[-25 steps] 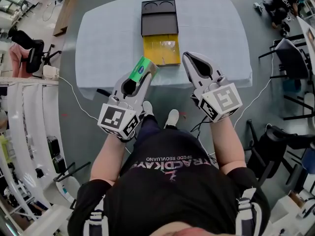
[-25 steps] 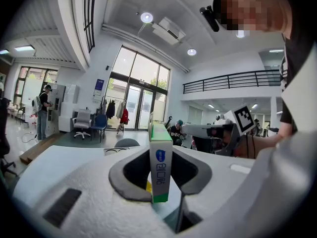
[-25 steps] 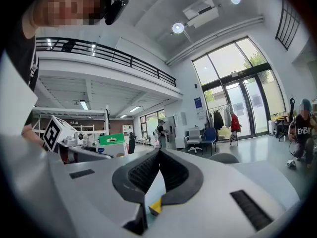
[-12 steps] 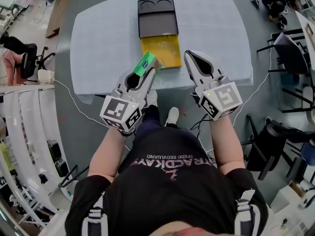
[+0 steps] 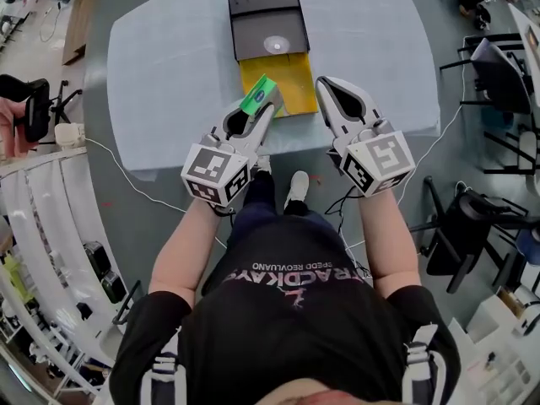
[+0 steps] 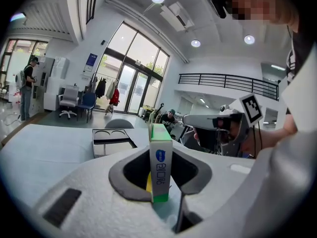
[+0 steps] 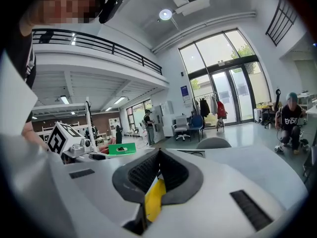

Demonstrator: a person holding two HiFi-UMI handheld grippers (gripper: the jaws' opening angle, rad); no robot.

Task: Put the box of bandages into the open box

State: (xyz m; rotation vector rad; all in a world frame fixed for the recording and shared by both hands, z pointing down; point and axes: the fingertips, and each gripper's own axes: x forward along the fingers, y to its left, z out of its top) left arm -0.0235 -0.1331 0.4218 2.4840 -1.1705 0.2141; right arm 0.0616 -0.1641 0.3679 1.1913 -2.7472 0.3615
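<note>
The green and white box of bandages [image 5: 260, 96] [image 6: 161, 168] stands upright between the jaws of my left gripper [image 5: 256, 113] [image 6: 159, 177], which is shut on it. It hangs over the near left part of the open box [image 5: 297, 93], whose inside is yellow. The open box's black lid [image 5: 268, 22] [image 6: 111, 140] lies flat behind it on the table [image 5: 160, 66]. My right gripper [image 5: 324, 86] [image 7: 157, 158] is just right of the open box, its jaws shut with nothing in them.
The table's near edge runs under both grippers. My shoes [image 5: 296, 187] are on the floor below it. Office chairs [image 5: 498, 66] stand at the right, white shelving [image 5: 42, 226] at the left, with a cable [image 5: 126, 171] on the floor.
My left gripper has carried the box of bandages forward and to the right, from the table's near edge to over the open box. The right gripper has hardly moved.
</note>
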